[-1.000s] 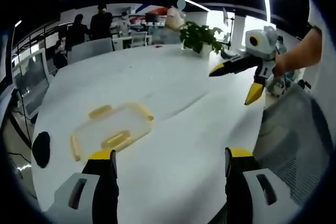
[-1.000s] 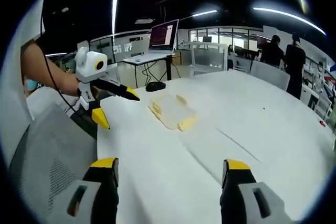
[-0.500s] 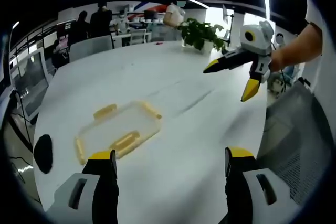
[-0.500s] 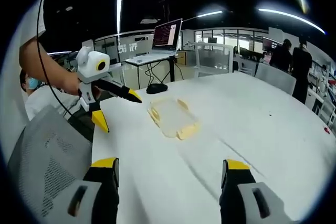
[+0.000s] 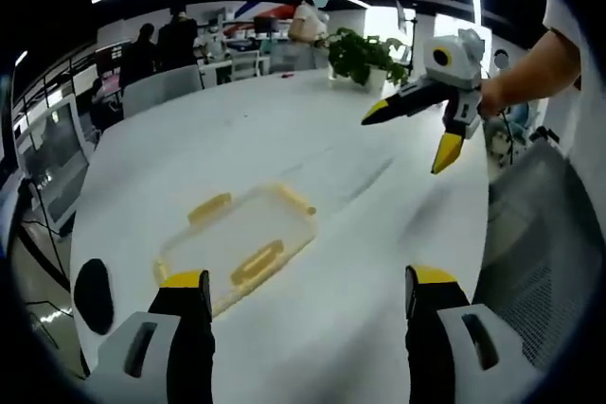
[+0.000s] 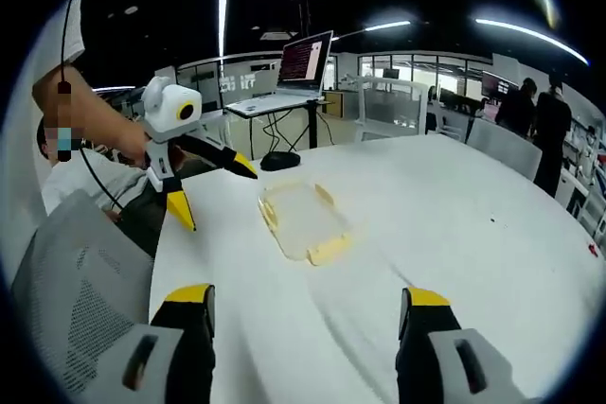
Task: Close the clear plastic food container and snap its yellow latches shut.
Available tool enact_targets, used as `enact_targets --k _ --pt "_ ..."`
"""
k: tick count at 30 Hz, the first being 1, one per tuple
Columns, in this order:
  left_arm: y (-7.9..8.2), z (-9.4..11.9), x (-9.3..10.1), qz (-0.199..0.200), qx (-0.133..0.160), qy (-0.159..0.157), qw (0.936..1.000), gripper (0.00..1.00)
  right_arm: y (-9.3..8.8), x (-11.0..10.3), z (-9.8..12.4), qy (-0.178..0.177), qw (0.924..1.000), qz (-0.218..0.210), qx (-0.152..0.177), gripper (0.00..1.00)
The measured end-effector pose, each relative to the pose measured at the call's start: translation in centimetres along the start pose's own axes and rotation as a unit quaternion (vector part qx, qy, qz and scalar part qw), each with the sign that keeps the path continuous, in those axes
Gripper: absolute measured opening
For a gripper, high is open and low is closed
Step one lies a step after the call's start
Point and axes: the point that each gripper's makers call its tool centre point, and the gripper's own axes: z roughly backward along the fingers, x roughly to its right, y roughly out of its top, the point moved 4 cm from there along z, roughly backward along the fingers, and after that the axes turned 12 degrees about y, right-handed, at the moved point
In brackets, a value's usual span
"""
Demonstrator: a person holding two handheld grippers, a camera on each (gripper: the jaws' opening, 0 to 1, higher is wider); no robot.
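The clear plastic container [image 5: 237, 245] lies flat on the white table [image 5: 312, 167], with yellow latches along its edges; whether the latches are snapped I cannot tell. It lies just beyond my left gripper [image 5: 308, 281], whose jaws stand wide open and empty. My right gripper [image 5: 409, 136] hangs in the air at the upper right, open, held by a hand. In the right gripper view the container [image 6: 301, 219] lies ahead past my right gripper [image 6: 305, 295], open and empty, and the left gripper [image 6: 216, 196] hovers open just left of the container.
A black rounded object [image 5: 93, 295] lies near the table edge beside the container. A grey mesh chair [image 5: 540, 253] stands at the table's near side. A potted plant [image 5: 365, 59] is at the far end. A laptop [image 6: 303, 68] sits on a desk behind; people stand in the background.
Both views have drawn nearer the container, which now sits larger and more central. The right gripper has shifted slightly left and up in the left gripper view. Both grippers have stayed open.
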Motion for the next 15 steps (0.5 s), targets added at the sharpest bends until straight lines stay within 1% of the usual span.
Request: enact_targets --k 8,15 --pt "-0.1 -0.3 -1.7 -0.005 -0.003 0.003 1.0000 0.83 0.1 0.9 -0.7 0.007 0.9999 0.007 -0.010 0.79" --pt "-0.3 -0.6 -2.4 -0.017 -0.011 -0.005 0.9998 0.83 0.0 1.6 -1.2 0.014 0.9998 0.006 -0.015 0.79"
